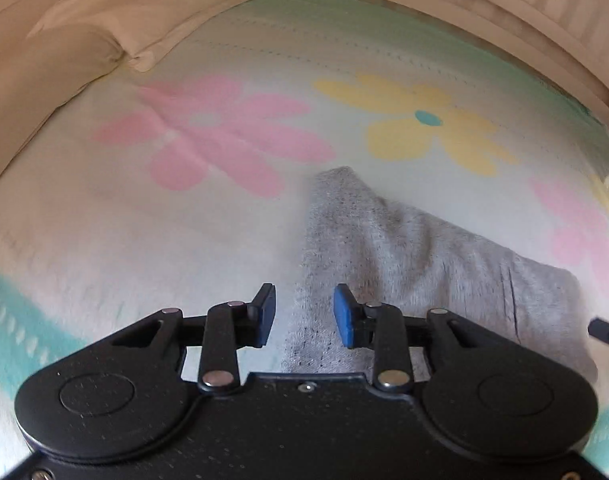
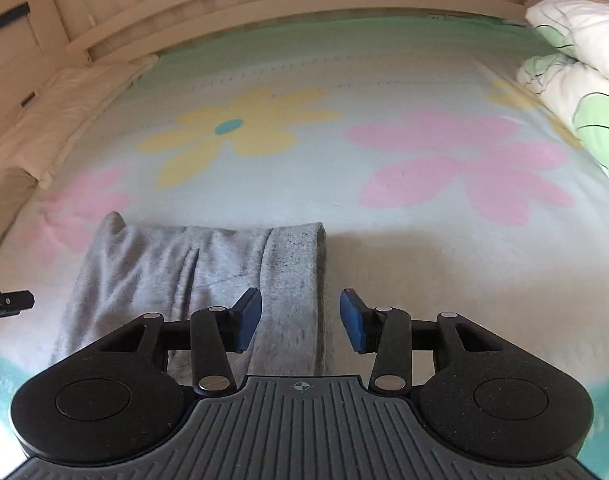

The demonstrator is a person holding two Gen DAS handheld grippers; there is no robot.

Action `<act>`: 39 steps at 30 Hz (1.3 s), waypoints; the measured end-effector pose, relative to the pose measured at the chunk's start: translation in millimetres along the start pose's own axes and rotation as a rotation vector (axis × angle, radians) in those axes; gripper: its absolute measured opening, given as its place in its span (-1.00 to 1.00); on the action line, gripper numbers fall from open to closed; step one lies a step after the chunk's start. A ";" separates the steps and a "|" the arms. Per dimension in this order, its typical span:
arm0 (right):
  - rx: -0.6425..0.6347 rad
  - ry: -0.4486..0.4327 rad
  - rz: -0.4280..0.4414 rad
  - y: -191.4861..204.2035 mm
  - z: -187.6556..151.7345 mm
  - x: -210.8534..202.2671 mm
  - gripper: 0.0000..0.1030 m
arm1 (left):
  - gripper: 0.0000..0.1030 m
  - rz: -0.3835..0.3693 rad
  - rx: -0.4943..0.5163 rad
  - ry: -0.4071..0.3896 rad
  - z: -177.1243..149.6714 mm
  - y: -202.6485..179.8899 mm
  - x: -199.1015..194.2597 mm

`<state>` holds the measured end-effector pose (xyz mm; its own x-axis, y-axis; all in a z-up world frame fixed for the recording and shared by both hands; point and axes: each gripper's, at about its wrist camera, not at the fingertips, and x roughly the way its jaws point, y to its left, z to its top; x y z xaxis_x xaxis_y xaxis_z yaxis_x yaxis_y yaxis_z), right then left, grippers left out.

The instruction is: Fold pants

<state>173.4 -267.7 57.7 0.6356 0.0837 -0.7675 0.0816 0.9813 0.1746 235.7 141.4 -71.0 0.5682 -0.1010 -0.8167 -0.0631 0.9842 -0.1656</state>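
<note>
Grey pants (image 1: 404, 248) ahead of both grippers, long axis left-right; left gripper (image 1: 304, 316) and right gripper (image 2: 300, 316) spread, empty, flanking ends.

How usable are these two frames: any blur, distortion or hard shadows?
Left wrist view: strong fisheye bending of the headboard, the grey pants soft and smeared, the left tongs sharp. Right wrist view: same barrel distortion, slightly crisper, with a soft shadow on the blanket beside the pants; right tongs in focus.

Flowered bed blanket (image 2: 344, 208), grey pants (image 2: 192, 276), beige pillow (image 1: 116, 20), folded duvet (image 2: 580, 80)
</note>
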 end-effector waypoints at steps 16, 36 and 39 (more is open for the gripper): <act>-0.091 -0.180 0.059 37.9 -30.7 -104.6 -0.10 | 0.61 0.004 0.080 -0.277 -59.8 -49.6 -136.0; -0.069 -0.037 0.012 59.8 -52.3 -85.4 -0.01 | 0.61 -0.001 0.139 -0.090 -71.5 -68.5 -104.5; -0.074 -0.040 0.004 60.5 -52.9 -85.1 -0.01 | 0.61 0.003 0.150 -0.092 -71.9 -71.3 -103.5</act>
<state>83.6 -206.3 101.0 0.6658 0.0820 -0.7416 0.0231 0.9912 0.1303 122.4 71.3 -14.4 0.6411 -0.0914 -0.7620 0.0545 0.9958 -0.0736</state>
